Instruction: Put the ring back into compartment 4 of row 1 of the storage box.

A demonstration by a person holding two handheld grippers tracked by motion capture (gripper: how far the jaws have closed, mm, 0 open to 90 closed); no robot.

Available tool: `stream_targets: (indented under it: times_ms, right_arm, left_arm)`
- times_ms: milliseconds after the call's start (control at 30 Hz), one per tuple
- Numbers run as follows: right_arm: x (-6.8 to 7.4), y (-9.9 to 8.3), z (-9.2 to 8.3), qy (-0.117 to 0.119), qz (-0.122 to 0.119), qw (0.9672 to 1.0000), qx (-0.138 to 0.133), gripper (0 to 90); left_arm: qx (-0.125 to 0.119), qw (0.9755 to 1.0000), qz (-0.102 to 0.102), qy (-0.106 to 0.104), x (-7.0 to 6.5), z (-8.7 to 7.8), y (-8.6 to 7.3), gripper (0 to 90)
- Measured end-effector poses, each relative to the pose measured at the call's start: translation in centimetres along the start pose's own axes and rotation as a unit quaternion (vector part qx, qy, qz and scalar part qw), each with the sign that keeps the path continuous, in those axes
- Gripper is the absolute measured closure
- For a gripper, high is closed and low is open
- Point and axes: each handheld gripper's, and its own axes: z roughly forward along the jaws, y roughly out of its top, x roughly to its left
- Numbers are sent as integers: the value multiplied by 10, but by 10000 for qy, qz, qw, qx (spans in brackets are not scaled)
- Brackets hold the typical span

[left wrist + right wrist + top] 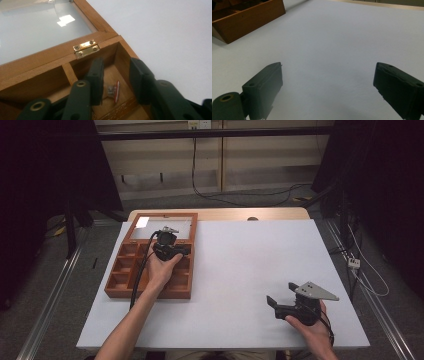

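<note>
A wooden compartment box (116, 285) lies on the white table at the left, its glass lid (160, 227) folded back flat. My left gripper (186, 251) hovers over the box's far right compartment. In the left gripper view that gripper (115, 80) is open, its jaws dipping into the compartment beside a brass hinge (85, 48). A small red and metal piece (115, 90) lies on the compartment floor between the jaws, untouched. My right gripper (281, 295) rests low at the table's near right; in the right gripper view it (328, 87) stands wide open over bare table.
The box has several small compartments, and its corner (244, 21) is at the upper left of the right gripper view. A wooden table edge (220, 214) runs behind the white surface. Cables (220, 195) trail on the floor beyond.
</note>
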Motion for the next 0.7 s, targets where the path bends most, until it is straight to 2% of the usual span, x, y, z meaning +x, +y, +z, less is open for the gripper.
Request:
stream_targets:
  times_ms: [100,167,267,367,500,700]
  right_arm:
    - [0,0,0,6,-7,10000,0,85]
    - [0,0,0,0,4,10000,9,85]
    - [-1,-1,-1,-3,2,10000,-8,85]
    - [-1,-1,0,-1,22,10000,-3,85]
    - [-3,-1,-1,-12,18,10000,-8,85]
    - [-3,-1,-2,-27,31,10000,-23,85]
  left_arm:
    - [-62,9999,-32,91,1,-1,0,556]
    - [-58,10000,-26,36,3,-2,1,529]
    - [-152,9999,-36,62,2,-6,2,468]
    - [-143,9998,0,140,4,-12,3,358]
    - [-226,9996,-104,133,9,-18,-1,287]
    - [-271,9993,-124,217,18,-23,-6,194]
